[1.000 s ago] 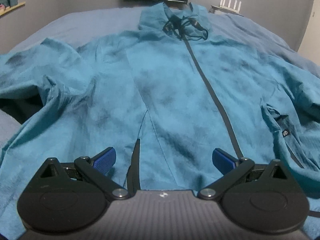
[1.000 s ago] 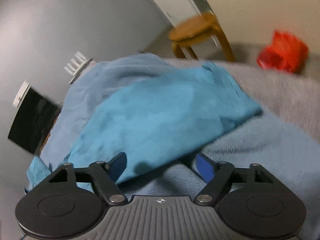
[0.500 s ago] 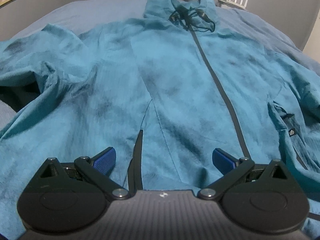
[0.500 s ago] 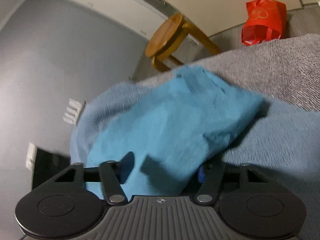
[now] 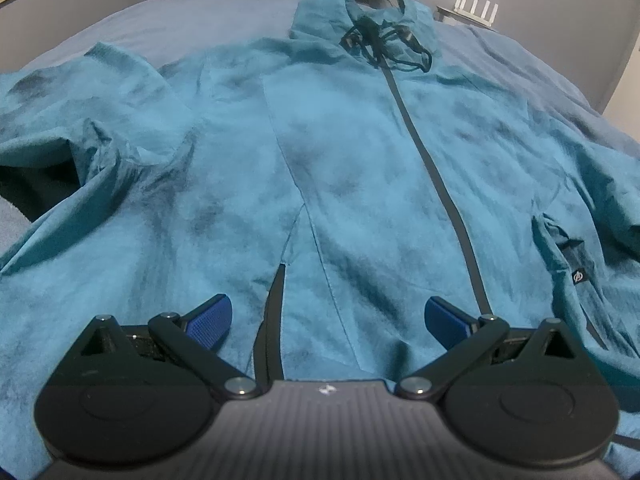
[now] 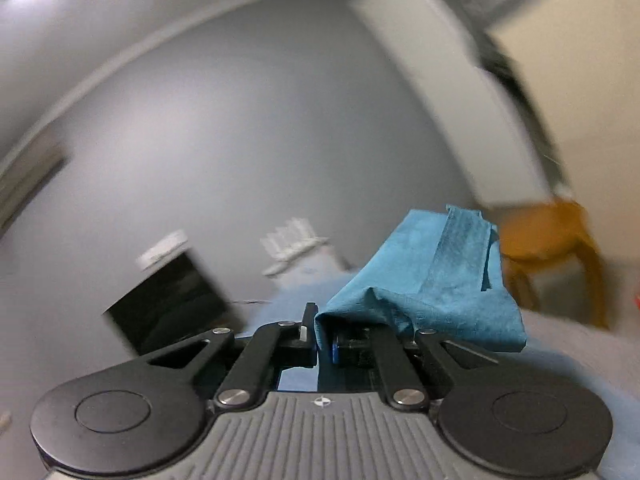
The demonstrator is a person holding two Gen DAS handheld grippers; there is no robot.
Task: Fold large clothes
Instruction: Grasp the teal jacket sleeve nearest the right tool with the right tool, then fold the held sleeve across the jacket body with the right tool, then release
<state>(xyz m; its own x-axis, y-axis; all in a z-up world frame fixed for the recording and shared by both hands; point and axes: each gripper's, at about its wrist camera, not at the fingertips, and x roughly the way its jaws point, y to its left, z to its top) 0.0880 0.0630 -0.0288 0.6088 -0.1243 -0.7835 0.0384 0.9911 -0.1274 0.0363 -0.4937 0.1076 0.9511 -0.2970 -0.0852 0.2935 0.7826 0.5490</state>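
We see the bed [image 5: 168,20], covered in blue-grey bedding, filling most of the left wrist view and running back to a grey wall [image 6: 248,128]. On it lies the jacket [image 5: 340,168], teal, front up, spread wide with its collar toward the far edge. One sleeve [image 5: 80,120] bunches up at the left of that view; the other side drapes off to the right. A dark zip [image 5: 436,176] runs down the jacket's middle from the collar, where a black cord [image 5: 384,44] lies in loops. A dark pocket slit [image 5: 276,304] shows near the hem.

In the right wrist view we find a wooden stool [image 6: 548,240] at the right, a black screen [image 6: 172,300] low against the wall, and a white router [image 5: 476,4] with upright antennas beyond the bed; all three are blurred there.

Our left gripper [image 5: 326,316] hangs over the jacket's lower front with its jaws wide apart and nothing between the blue pads [image 5: 208,318]. Our right gripper [image 6: 324,336] is lifted and level, its jaws pressed together on a fold of the jacket's cloth [image 6: 432,280], which stands up and trails off to the right. A small logo tab [image 5: 578,276] sits on the jacket's right side.
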